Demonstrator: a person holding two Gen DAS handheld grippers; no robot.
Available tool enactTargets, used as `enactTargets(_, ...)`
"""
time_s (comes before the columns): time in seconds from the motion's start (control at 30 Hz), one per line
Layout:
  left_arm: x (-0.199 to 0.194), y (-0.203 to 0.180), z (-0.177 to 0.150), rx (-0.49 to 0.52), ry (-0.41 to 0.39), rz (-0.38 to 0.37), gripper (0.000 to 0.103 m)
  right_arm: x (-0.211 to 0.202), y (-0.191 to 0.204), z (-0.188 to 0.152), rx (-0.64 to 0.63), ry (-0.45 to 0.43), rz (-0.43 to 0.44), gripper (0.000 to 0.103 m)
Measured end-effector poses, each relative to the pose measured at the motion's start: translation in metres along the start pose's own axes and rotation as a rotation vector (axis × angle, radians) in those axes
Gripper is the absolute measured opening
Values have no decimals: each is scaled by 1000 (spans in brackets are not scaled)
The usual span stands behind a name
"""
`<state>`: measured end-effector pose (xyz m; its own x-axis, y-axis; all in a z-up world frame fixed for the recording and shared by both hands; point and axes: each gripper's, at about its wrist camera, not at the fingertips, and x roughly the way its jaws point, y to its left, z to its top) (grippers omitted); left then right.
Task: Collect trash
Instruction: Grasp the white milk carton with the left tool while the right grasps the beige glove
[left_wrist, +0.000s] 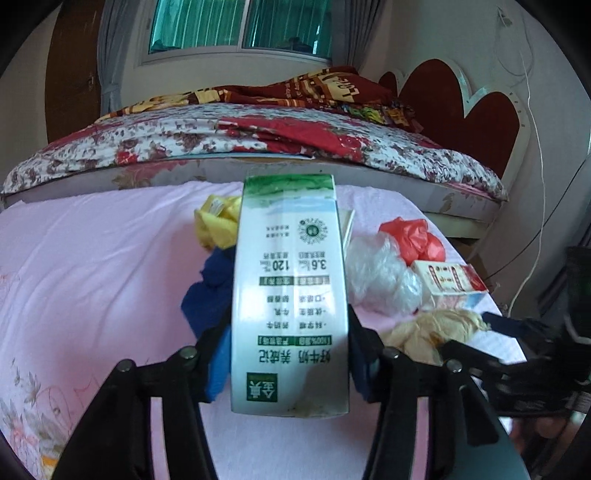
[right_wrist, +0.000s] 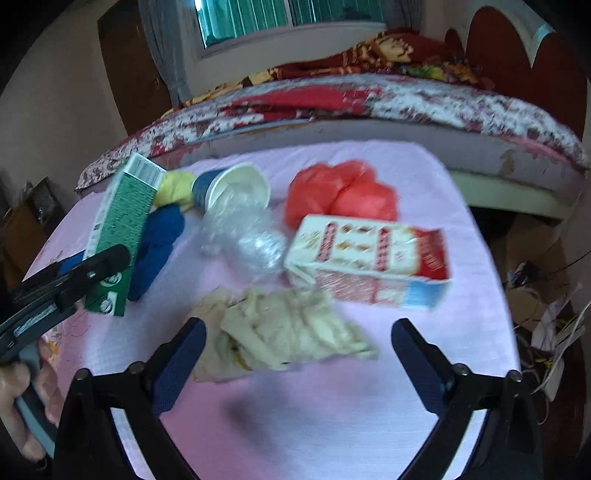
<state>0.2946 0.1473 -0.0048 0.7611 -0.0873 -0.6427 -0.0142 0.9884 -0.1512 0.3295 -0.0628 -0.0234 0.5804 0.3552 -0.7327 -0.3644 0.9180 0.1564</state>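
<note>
- Left tool (left_wrist: 291, 354) pinches the green milk carton (left_wrist: 291, 288) by its long sides near the base, so it can come off the worktop (left_wrist: 92, 258) without slipping.
- Right tool (right_wrist: 299, 354) stands spread wide around the crumpled beige paper (right_wrist: 288, 328), near edge, apparently lined up to take it.

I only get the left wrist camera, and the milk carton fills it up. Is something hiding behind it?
Observer: Yes, a paper cup, blue outside and white inside, lies on its side there.
Operator: What's the other gripper doing?
Observer: The right gripper has its fingers wide open, with the crumpled beige paper between them, not squeezed.
Operator: What colour is my carton's side?
Observer: The milk carton has a green side panel.
</note>
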Motion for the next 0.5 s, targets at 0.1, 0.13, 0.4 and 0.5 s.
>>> enactTargets(0.1, -1, -2, 0, 30, -4, 10, 54, 20, 6, -2, 4, 62, 4, 78)
enactTargets(0.13, -1, -2, -1, 38, -4, 16, 54, 21, 10, -4, -5, 50, -5, 72)
enactTargets(0.4, -18, -10, -3, 59, -21, 4, 54, 0, 32, -9, -92, -8, 12, 21)
enactTargets(0.5, -23, -16, -6, 79, -24, 1, 54, -21, 29, -12, -101, -31, -6, 21)
